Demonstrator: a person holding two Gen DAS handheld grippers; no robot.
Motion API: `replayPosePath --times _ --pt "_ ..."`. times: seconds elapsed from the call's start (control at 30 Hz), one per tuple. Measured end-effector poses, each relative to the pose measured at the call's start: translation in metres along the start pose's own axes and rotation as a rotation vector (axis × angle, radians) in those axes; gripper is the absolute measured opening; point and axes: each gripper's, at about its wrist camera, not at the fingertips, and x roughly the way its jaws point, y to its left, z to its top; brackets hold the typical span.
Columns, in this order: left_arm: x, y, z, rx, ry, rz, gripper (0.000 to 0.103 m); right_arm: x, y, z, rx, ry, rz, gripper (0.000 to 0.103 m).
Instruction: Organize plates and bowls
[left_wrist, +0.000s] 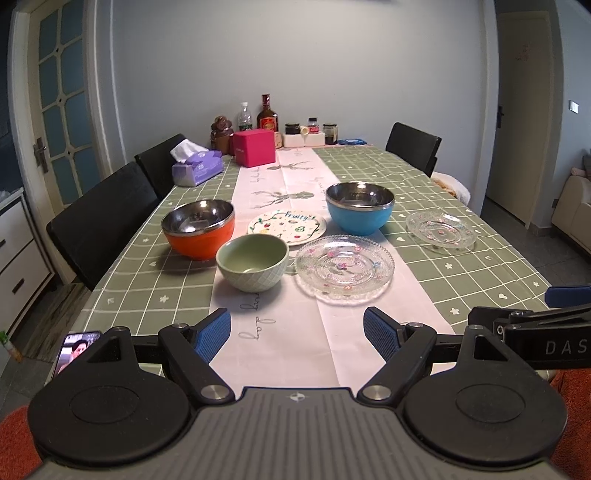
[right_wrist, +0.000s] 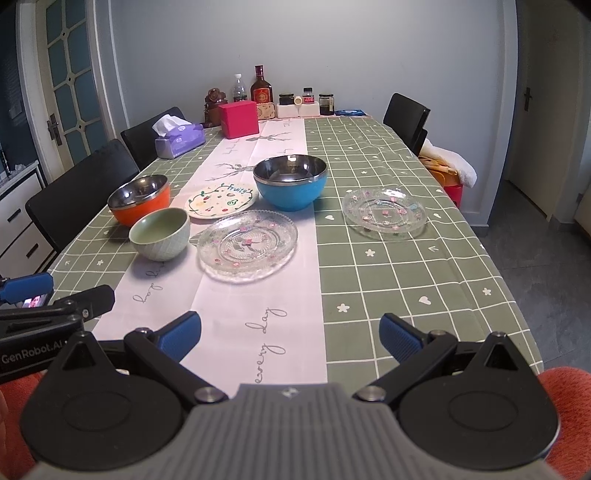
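On the table stand an orange bowl (left_wrist: 199, 229) (right_wrist: 140, 202), a green ceramic bowl (left_wrist: 252, 261) (right_wrist: 160, 232), a blue bowl (left_wrist: 359, 208) (right_wrist: 290, 182), a white "Fruity" plate (left_wrist: 287, 226) (right_wrist: 221, 201), a near glass plate (left_wrist: 344, 267) (right_wrist: 247, 244) and a far-right glass plate (left_wrist: 440, 231) (right_wrist: 384, 212). My left gripper (left_wrist: 296, 334) is open and empty at the near table edge, short of the green bowl. My right gripper (right_wrist: 290, 334) is open and empty, beside it on the right.
A tissue box (left_wrist: 197, 168), a pink box (left_wrist: 255, 147), bottles and jars (left_wrist: 267, 114) stand at the far end. Black chairs (left_wrist: 99, 218) line the left side; another chair (left_wrist: 413, 146) stands far right. A phone (left_wrist: 75, 349) lies at the near left corner.
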Motion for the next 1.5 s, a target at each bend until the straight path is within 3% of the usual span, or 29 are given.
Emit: replayPosePath --times 0.3,0.57,0.73,0.93,0.97,1.17,1.3,1.47,1.5 --pt "0.012 0.008 0.002 -0.036 -0.009 -0.096 0.086 0.012 -0.004 0.002 -0.038 -0.059 0.038 0.1" --pt "0.037 0.016 0.006 -0.048 -0.02 -0.162 0.083 0.037 -0.005 0.01 -0.075 -0.038 0.042 0.1" --pt "0.064 0.022 0.011 -0.085 0.026 -0.182 0.069 0.06 -0.01 0.018 -0.083 -0.025 0.027 0.083" --pt "0.102 0.025 0.02 -0.157 0.083 -0.196 0.045 0.094 -0.019 0.034 -0.077 -0.006 0.058 0.068" --pt "0.11 0.025 0.02 -0.173 0.098 -0.2 0.037 0.1 -0.02 0.036 -0.073 -0.004 0.065 0.066" --pt "0.153 0.034 0.019 -0.35 0.159 -0.249 0.02 0.146 -0.029 0.049 -0.021 0.059 0.14 0.044" --pt "0.172 0.037 0.018 -0.401 0.166 -0.222 0.019 0.169 -0.031 0.058 -0.006 0.099 0.158 0.034" --pt "0.188 0.038 0.018 -0.406 0.164 -0.177 0.021 0.197 -0.036 0.073 0.04 0.126 0.15 0.033" --pt "0.189 0.039 0.018 -0.405 0.163 -0.166 0.026 0.202 -0.037 0.075 0.051 0.13 0.153 0.033"
